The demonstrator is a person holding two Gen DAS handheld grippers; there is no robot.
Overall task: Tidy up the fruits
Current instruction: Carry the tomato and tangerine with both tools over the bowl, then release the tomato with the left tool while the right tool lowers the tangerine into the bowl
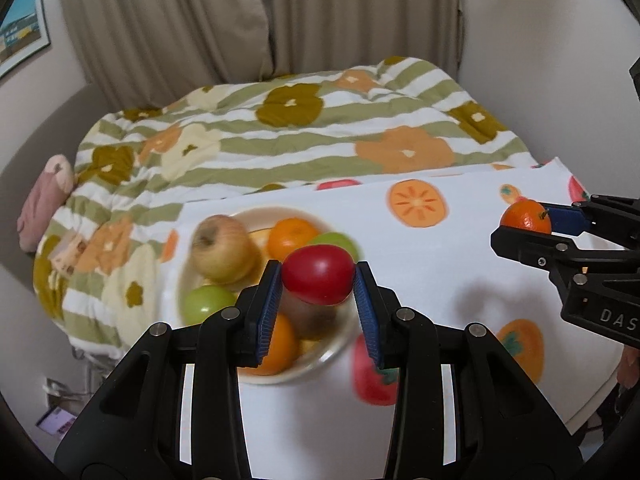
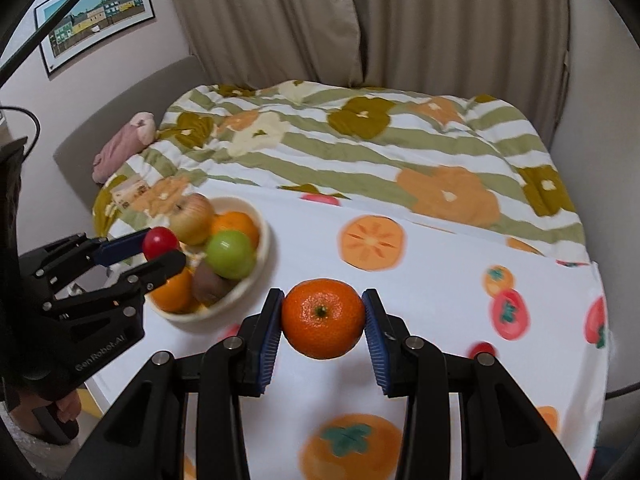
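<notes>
My left gripper (image 1: 318, 282) is shut on a red fruit (image 1: 319, 275), held in the air above the cream bowl (image 1: 316, 360). The bowl holds a pale apple (image 1: 224, 250), green fruits (image 1: 208, 302) and oranges (image 1: 290, 236). My right gripper (image 2: 323, 320) is shut on an orange mandarin (image 2: 323, 318), lifted over the fruit-print tablecloth (image 2: 440, 300). The right wrist view shows the left gripper (image 2: 162, 252) with the red fruit (image 2: 160, 240) beside the bowl (image 2: 262, 248). At the right edge of the left wrist view, the right gripper (image 1: 528, 224) grips the mandarin (image 1: 525, 217).
A bed with a striped flower quilt (image 1: 304, 140) lies behind the table, with a pink bundle (image 1: 46, 196) at its left end. Beige curtains (image 2: 400, 20) hang at the back. A framed picture (image 2: 94, 12) is on the left wall. A hand (image 2: 60, 412) holds the left gripper's handle.
</notes>
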